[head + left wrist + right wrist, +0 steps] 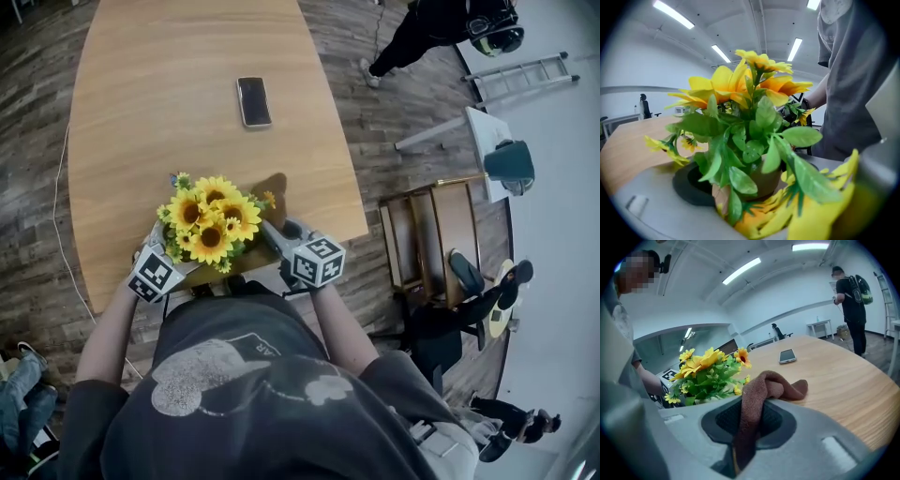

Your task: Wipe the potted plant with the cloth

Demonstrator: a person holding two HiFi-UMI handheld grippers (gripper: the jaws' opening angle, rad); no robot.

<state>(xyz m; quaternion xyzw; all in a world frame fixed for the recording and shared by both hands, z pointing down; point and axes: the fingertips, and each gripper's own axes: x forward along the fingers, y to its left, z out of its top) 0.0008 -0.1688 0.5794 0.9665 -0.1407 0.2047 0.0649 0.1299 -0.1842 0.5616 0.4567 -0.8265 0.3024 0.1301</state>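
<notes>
Wooden table point(169, 94): left claw point(167, 258) clamps potted plant point(211, 220); right claw point(281, 234) alongside pinches cloth point(764, 385).

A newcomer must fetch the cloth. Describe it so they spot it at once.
On the wooden table, at the edge nearest the person, stands a yellow-flowered potted plant. Right of it, the jaws of the right gripper pinch the cloth: brown and limp, against the plant's yellow and green.

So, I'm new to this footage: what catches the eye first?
The bright yellow sunflower plant at the table's near edge stands out, its pot clamped in the left gripper. Next, the brown cloth pinched in the right gripper beside it, and a phone lying alone mid-table.
</notes>
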